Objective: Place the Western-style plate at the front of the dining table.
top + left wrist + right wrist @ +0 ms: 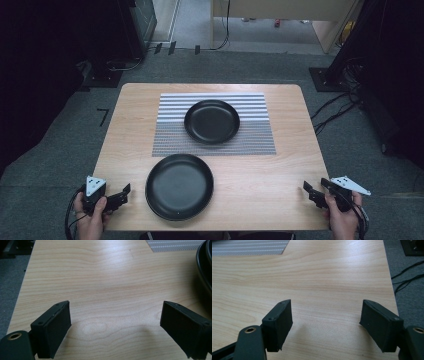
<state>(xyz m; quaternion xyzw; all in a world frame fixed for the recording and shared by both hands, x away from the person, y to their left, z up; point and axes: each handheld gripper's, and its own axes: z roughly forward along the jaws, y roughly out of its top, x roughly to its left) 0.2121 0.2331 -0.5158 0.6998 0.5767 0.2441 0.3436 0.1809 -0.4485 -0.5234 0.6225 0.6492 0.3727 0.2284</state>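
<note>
Two black plates rest on the wooden table [280,170]. One plate [212,121] sits on the striped placemat [255,132]; the nearer plate [179,186] lies on bare wood by the front edge. My left gripper [121,194] is held at the front left corner, a little left of the nearer plate, jaws wide apart and empty. In the left gripper view that plate's rim [203,267] curves along the right side, beyond the left gripper [115,327]. My right gripper [311,191] hovers at the front right corner, open over bare wood, as the right gripper view [327,325] confirms.
Grey carpet surrounds the table, with black cables [332,107] on the floor at the right and dark equipment stands [107,75] at the back left. The table's right edge [390,282] runs close to my right gripper.
</note>
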